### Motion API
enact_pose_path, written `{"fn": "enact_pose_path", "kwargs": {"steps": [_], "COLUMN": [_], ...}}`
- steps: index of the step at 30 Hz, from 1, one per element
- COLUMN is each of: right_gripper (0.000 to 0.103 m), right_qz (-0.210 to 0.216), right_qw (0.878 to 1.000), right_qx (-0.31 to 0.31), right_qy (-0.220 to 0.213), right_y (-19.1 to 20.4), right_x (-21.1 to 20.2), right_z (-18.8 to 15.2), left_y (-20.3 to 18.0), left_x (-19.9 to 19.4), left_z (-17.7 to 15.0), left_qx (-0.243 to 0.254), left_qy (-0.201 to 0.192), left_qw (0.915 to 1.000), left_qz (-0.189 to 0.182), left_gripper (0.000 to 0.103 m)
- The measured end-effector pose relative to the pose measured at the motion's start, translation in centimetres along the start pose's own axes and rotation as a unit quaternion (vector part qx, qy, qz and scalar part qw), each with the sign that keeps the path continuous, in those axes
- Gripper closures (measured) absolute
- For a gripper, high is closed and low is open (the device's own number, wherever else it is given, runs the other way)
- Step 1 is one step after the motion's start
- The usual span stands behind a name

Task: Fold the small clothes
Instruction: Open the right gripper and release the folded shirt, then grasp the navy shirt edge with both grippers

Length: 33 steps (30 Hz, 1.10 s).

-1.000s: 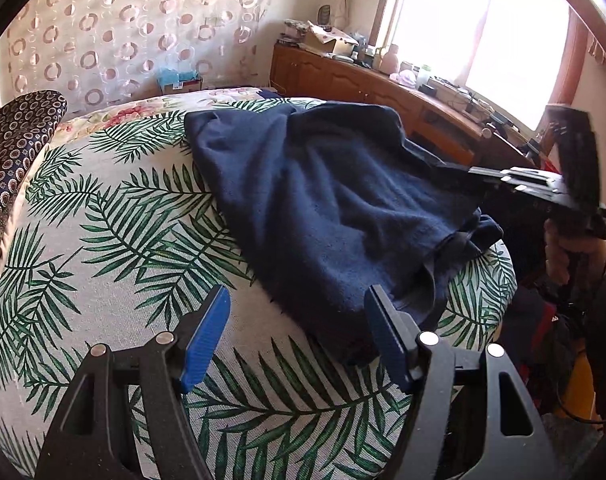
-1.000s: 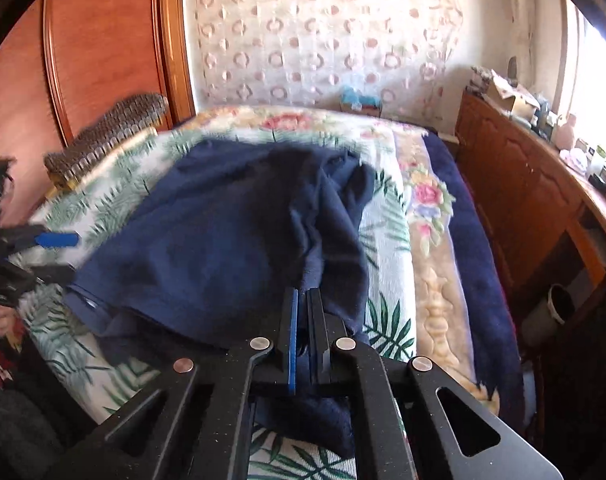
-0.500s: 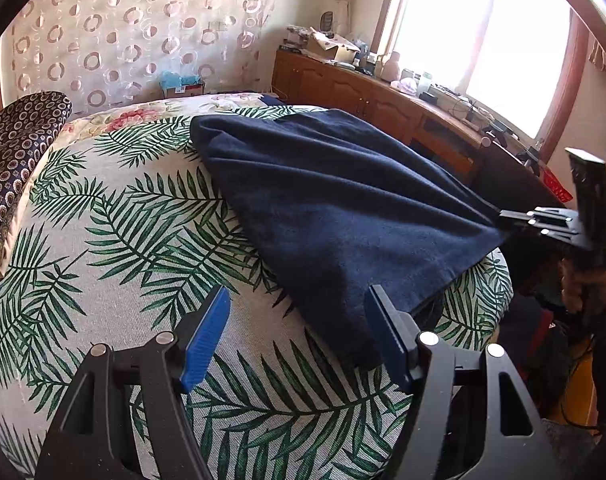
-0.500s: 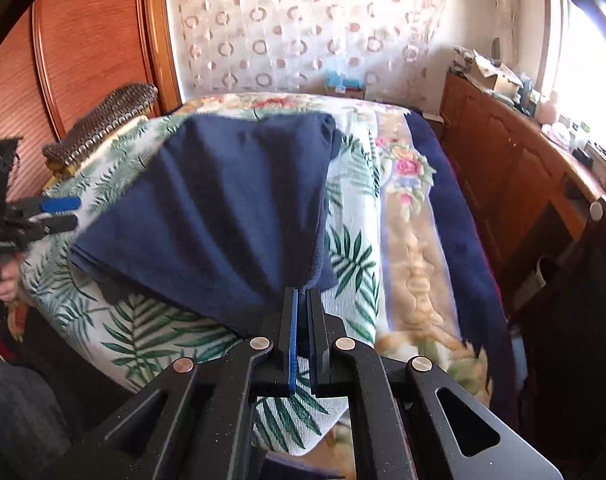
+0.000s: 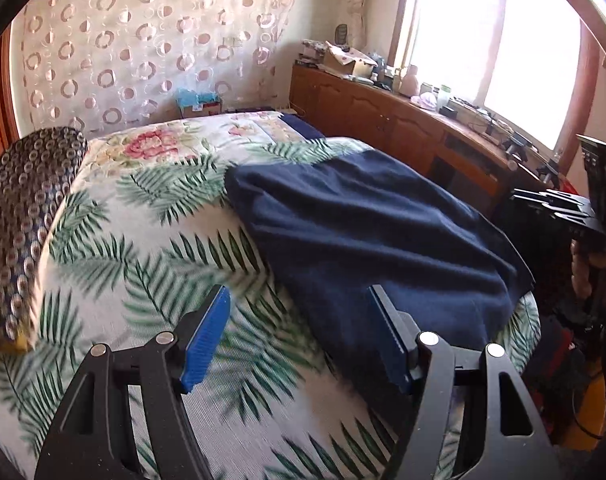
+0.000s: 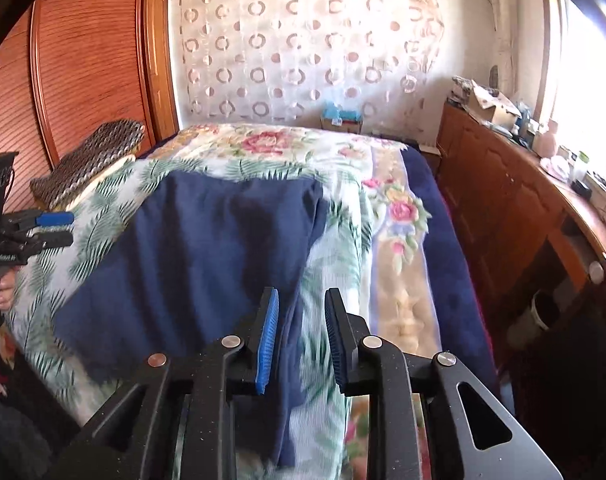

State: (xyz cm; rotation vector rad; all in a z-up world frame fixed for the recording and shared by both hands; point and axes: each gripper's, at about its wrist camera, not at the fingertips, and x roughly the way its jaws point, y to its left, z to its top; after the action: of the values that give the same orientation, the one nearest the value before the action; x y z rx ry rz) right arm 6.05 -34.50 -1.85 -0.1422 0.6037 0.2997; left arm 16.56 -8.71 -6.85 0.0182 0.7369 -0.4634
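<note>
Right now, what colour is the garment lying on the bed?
Dark navy blue, plain with no pattern. The garment shows best in the right wrist view, spread on the bed.

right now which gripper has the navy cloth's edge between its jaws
The right gripper: the navy cloth hangs between its just-parted jaws. The left gripper stands open over bare bedspread.

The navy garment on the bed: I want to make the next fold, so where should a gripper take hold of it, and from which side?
Probably the near corner of the navy garment draping over the bed edge: it hangs free. Come from the bed's near edge with the right gripper, whose jaws have just opened around it.
</note>
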Motion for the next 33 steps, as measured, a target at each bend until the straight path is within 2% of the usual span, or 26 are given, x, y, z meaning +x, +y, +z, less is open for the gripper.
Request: {"fn": "enact_pose_path", "kwargs": {"steps": [7, 9, 11, 13, 16, 19, 25, 26, 27, 28, 31, 33], "right_gripper": [0.076, 0.064, 0.059, 0.058, 0.058, 0.058, 0.058, 0.062, 0.086, 0.092, 0.097, 0.097], "right_qz": [0.035, 0.037, 0.044, 0.035, 0.028, 0.050, 0.071, 0.074, 0.079, 0.082, 0.050, 0.050], "right_qw": [0.999, 0.999, 0.998, 0.998, 0.996, 0.993, 0.992, 0.991, 0.992, 0.993, 0.997, 0.997], "right_qx": [0.027, 0.026, 0.028, 0.027, 0.039, 0.063, 0.061, 0.057, 0.052, 0.045, 0.035, 0.048], "right_qy": [0.019, 0.026, 0.034, 0.052, 0.071, 0.085, 0.089, 0.090, 0.088, 0.079, 0.036, 0.032], "right_y": [-0.4, -0.2, -0.3, -0.3, -0.9, -1.4, -1.3, -1.4, -1.7, -1.6, -2.4, -3.0], "right_x": [9.8, 12.5, 14.7, 17.2, 19.9, 21.6, 22.3, 22.5, 22.2, 21.8, 20.0, 19.4], "right_z": [5.1, 6.3, 7.5, 8.4, 9.3, 9.9, 10.0, 10.1, 10.1, 10.1, 10.9, 10.9], "left_y": [1.6, 2.0, 2.4, 2.8, 3.1, 3.4, 4.1, 4.3, 4.5, 4.5, 4.8, 5.0], "left_x": [2.4, 3.1, 3.8, 4.7, 5.9, 7.2, 9.5, 9.9, 10.3, 10.7, 11.4, 11.8], "left_z": [2.6, 3.2, 3.6, 4.1, 4.7, 5.5, 6.7, 6.9, 7.2, 7.4, 8.1, 8.5], "left_qx": [-0.011, -0.014, -0.015, -0.016, -0.013, -0.013, -0.017, -0.020, -0.024, -0.025, -0.024, -0.025], "left_qy": [0.004, 0.007, 0.012, 0.019, 0.026, 0.032, 0.042, 0.044, 0.047, 0.048, 0.047, 0.046], "left_qw": [0.9999, 0.9998, 0.9997, 0.9996, 0.9994, 0.9992, 0.9989, 0.9988, 0.9986, 0.9985, 0.9985, 0.9986], "left_qz": [0.005, 0.008, 0.013, 0.017, 0.020, 0.019, 0.012, 0.011, 0.009, 0.009, 0.013, 0.012], "left_gripper": [0.033, 0.033, 0.033, 0.033, 0.033, 0.033, 0.033, 0.033, 0.033, 0.033, 0.033, 0.033]}}
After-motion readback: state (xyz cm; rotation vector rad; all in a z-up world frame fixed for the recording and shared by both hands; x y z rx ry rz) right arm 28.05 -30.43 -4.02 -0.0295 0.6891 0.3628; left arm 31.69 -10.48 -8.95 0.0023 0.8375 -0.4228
